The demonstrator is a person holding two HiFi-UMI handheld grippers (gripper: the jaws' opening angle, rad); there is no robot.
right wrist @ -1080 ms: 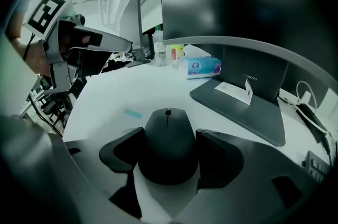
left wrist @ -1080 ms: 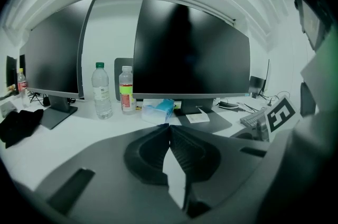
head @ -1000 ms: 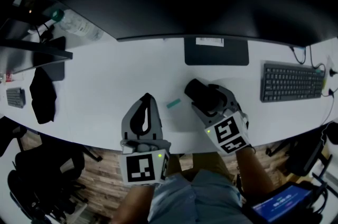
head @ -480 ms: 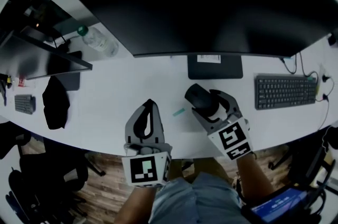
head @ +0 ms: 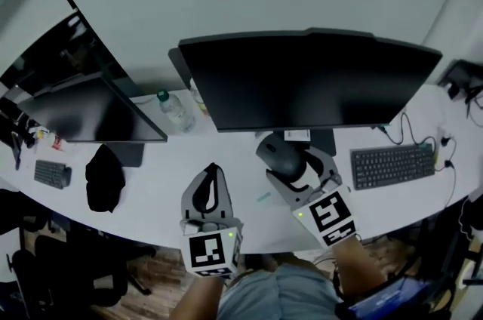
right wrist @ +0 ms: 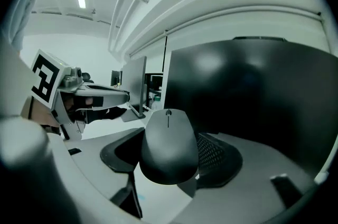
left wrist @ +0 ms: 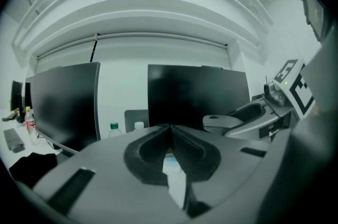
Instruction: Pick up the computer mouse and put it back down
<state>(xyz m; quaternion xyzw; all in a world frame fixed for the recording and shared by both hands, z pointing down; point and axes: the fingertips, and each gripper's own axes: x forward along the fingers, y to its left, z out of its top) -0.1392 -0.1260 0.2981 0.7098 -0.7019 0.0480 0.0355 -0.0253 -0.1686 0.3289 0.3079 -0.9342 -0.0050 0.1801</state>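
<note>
A dark grey computer mouse (head: 276, 154) is held up off the white desk (head: 151, 183) in front of the large monitor. My right gripper (head: 285, 162) is shut on it, its two dark pads pressing the mouse's sides. The right gripper view has the mouse (right wrist: 168, 145) between the jaws of the right gripper (right wrist: 170, 157), nose pointing away toward the monitor. To its left my left gripper (head: 210, 172) is raised above the desk with its jaws together and nothing in them. The left gripper view confirms the left gripper (left wrist: 169, 129) closed to a point, with the right gripper beside it at the right.
A wide black monitor (head: 309, 81) stands straight ahead and a second monitor (head: 90, 111) angles off at the left. A keyboard (head: 392, 164) lies at the right with cables behind it. A water bottle (head: 175, 111), a black cloth (head: 106, 186) and a small teal item (head: 263, 197) sit on the desk.
Both grippers have risen, the right one carrying the mouse up off the desk. The head view has tilted up, so the monitors and wall now show.
</note>
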